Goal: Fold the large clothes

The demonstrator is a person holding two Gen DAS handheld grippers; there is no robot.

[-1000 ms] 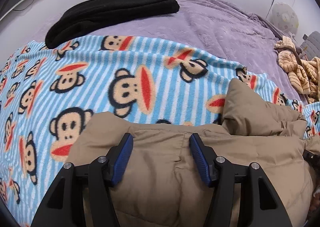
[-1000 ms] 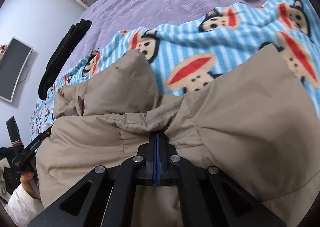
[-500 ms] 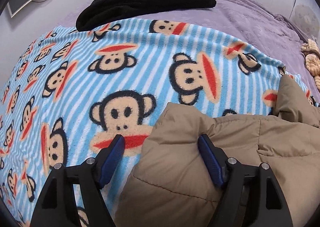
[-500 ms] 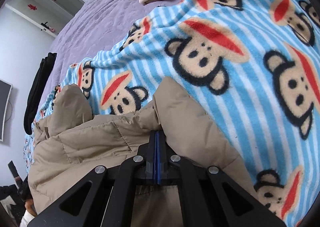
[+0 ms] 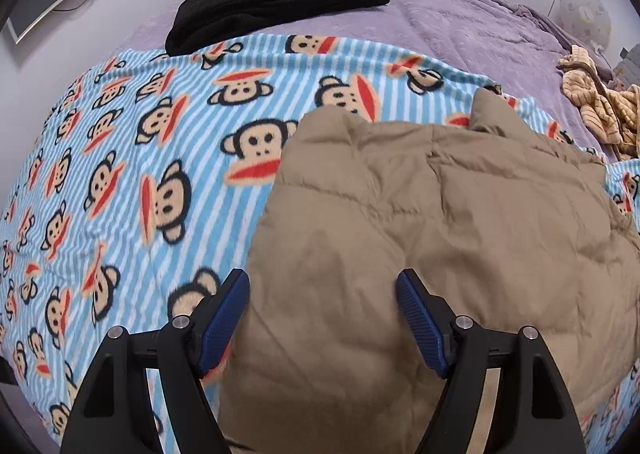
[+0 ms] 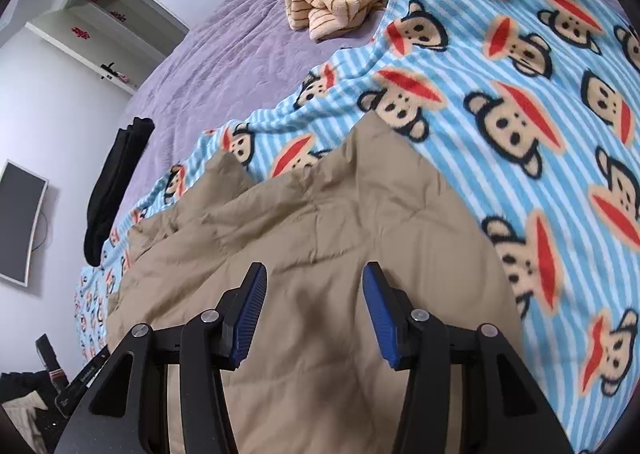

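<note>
Tan quilted puffer jacket lies spread on the blue-and-white striped fleece blanket printed with monkey faces, which covers the near part of my purple bedspread. My left gripper hangs over the jacket's left edge with its jaws wide apart, pinching nothing — only padded fabric below the blue pads. My right gripper hovers above the jacket's near part, its jaws opening, and no cloth is caught between them. Beyond the blanket sit a folded black garment and a crumpled beige striped garment.
</note>
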